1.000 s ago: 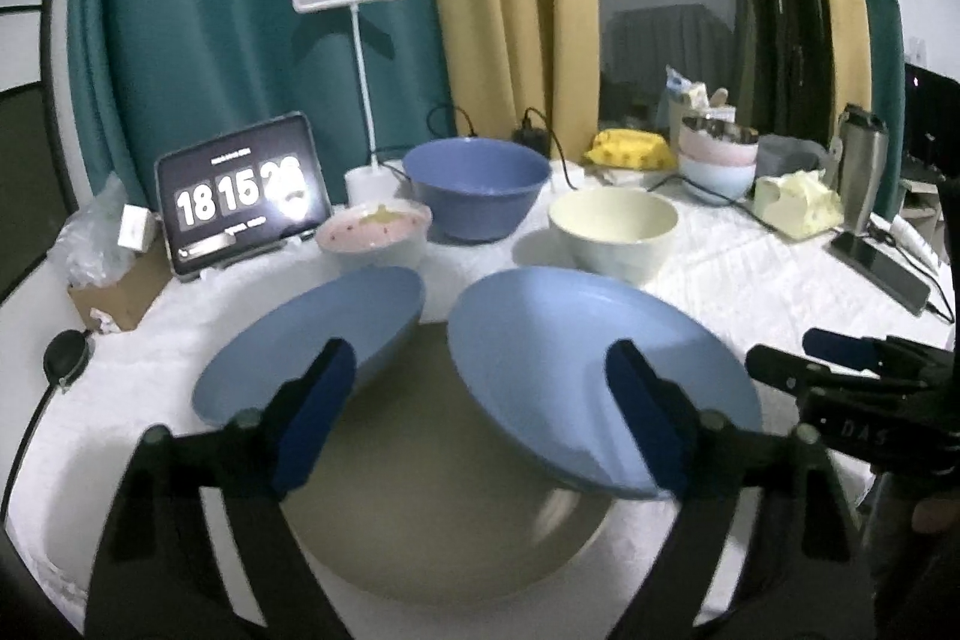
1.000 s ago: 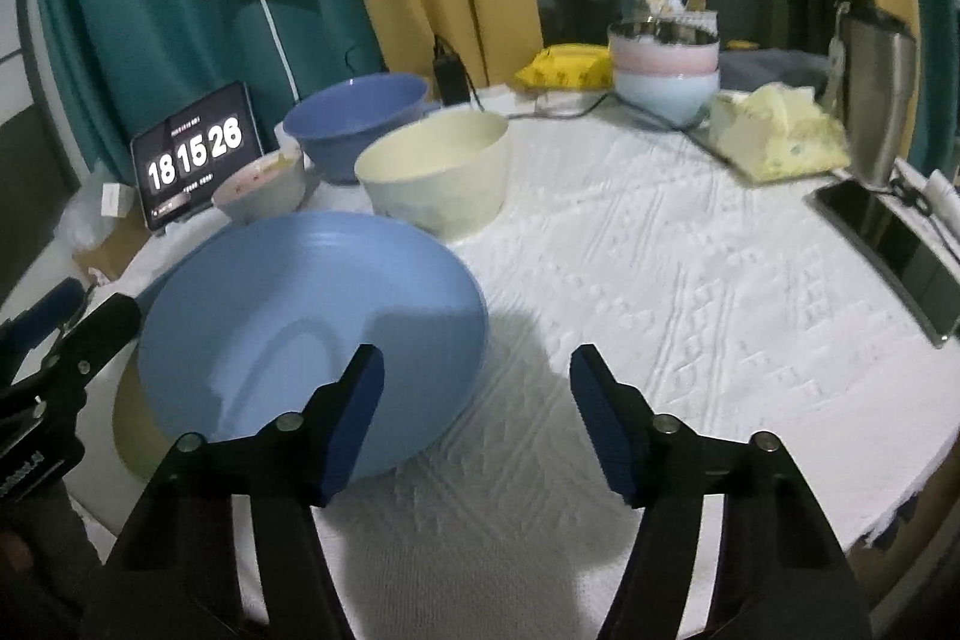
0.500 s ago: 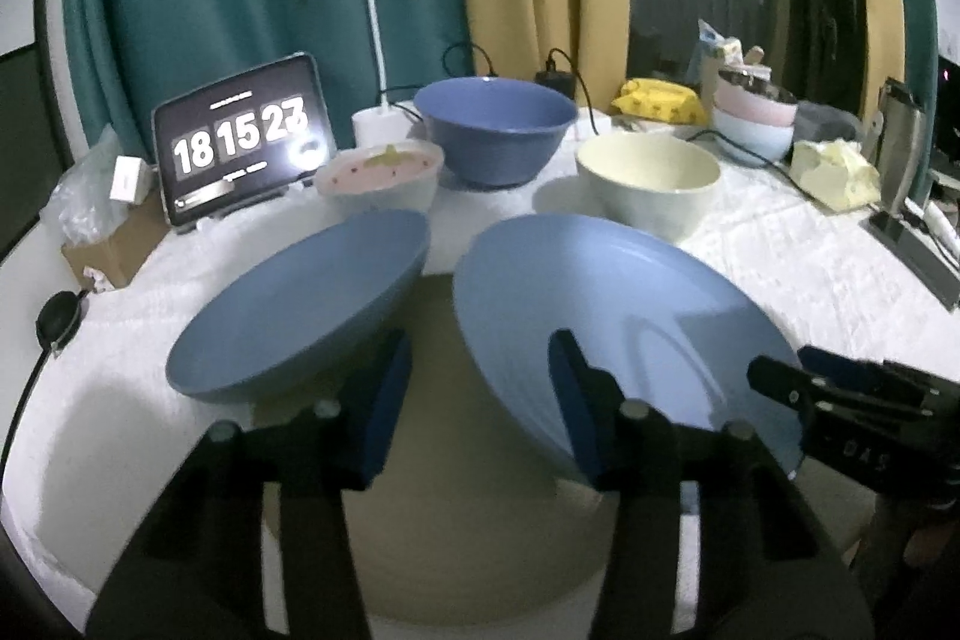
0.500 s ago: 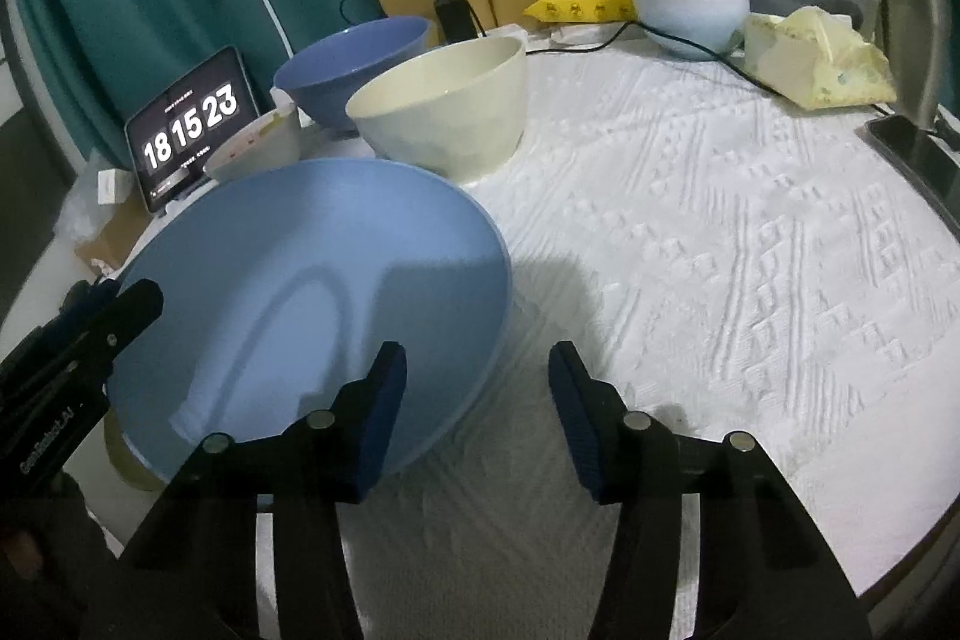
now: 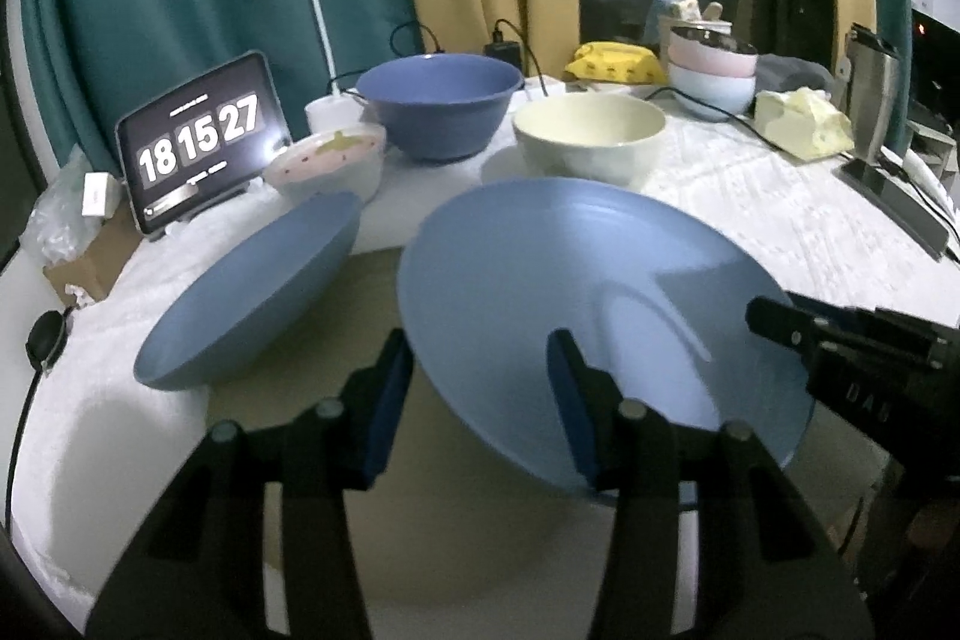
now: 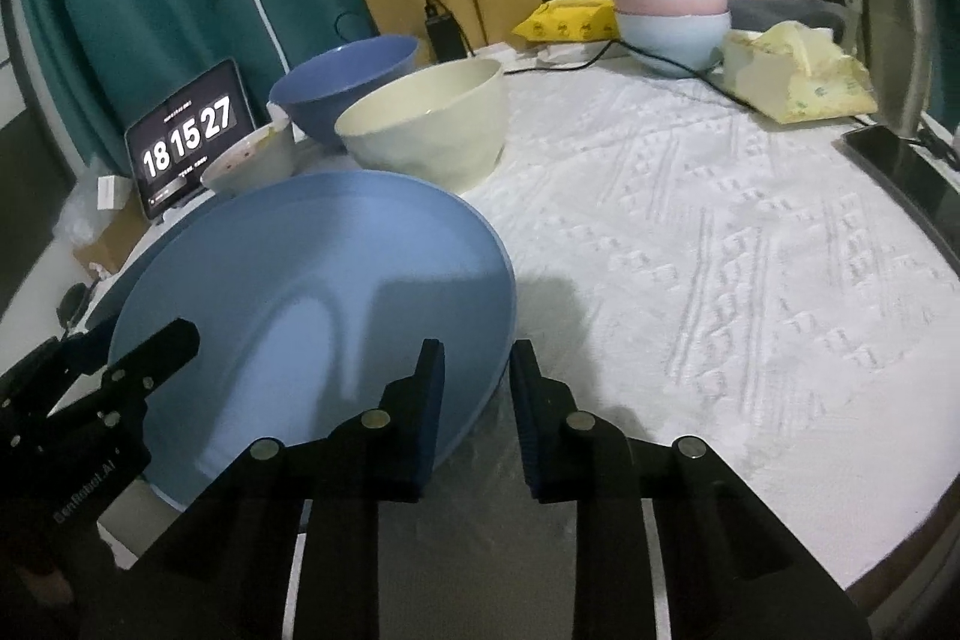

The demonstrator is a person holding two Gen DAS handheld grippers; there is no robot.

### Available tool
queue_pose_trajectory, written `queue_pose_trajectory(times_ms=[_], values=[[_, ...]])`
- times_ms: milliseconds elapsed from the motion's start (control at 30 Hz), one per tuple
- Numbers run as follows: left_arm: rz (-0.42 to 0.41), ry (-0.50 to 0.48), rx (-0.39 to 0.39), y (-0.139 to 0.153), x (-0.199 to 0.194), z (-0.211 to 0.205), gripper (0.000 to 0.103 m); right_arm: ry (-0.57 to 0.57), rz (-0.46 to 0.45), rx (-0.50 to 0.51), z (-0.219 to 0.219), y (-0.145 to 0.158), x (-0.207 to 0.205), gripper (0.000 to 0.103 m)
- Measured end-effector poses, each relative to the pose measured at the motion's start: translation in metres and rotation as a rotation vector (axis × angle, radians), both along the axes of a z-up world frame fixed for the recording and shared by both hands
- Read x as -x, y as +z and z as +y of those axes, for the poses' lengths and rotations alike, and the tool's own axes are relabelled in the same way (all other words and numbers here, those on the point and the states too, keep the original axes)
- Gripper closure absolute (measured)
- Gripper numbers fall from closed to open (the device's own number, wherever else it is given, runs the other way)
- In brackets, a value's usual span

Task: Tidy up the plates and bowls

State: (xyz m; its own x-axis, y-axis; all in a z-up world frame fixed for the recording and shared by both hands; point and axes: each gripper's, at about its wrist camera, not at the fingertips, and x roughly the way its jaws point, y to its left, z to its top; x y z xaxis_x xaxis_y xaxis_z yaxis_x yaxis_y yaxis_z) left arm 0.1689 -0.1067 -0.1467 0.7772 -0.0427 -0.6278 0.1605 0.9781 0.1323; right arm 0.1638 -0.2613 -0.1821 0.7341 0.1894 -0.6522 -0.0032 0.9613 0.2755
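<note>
Plates first: the nearer blue plate (image 5: 576,298) sits tilted, its near edge running between the fingers of both tools, propped over a flat tan plate (image 5: 420,538) that lies under the left tool's fingers. A second blue plate (image 5: 252,292) leans beyond and outboard of the left tool's left finger, also resting on the tan one's edge.

Judging by the look, these are rigid moulded plates, light, smooth and probably slippery at the rim; thin edges suit a pinch across the rim, with the pads well onto the sloped lip so the plate cannot pivot out. They seem unlikely to shatter, but a one-sided hold would let the plate swing.

The left gripper (image 5: 480,394) has its fingers partly closed, a moderate gap between the pads, straddling the blue plate's near-left rim; whether the pads press the plate I cannot tell. The right gripper (image 6: 477,412) is nearly shut, a narrow gap left, with the plate's right-hand rim (image 6: 498,280) entering between the pads; its left finger lies over the plate's inner face, the right finger outside over the white textured surface (image 6: 750,250). It looks about to clamp, though contact is not certain.

Beyond the fingertips stand a cream bowl (image 6: 426,130), a dark blue bowl (image 5: 438,100) and a small patterned bowl (image 5: 327,160), with a clock display (image 5: 198,142) farther left.
</note>
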Motion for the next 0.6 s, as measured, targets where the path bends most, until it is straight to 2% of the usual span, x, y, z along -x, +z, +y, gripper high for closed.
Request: queue_pose_trajectory(times_ms=[600], values=[[0.032,-0.097,-0.011,-0.005,0.012,-0.054,0.055,-0.095,-0.038,0.000,-0.055,0.012,0.026,0.079]])
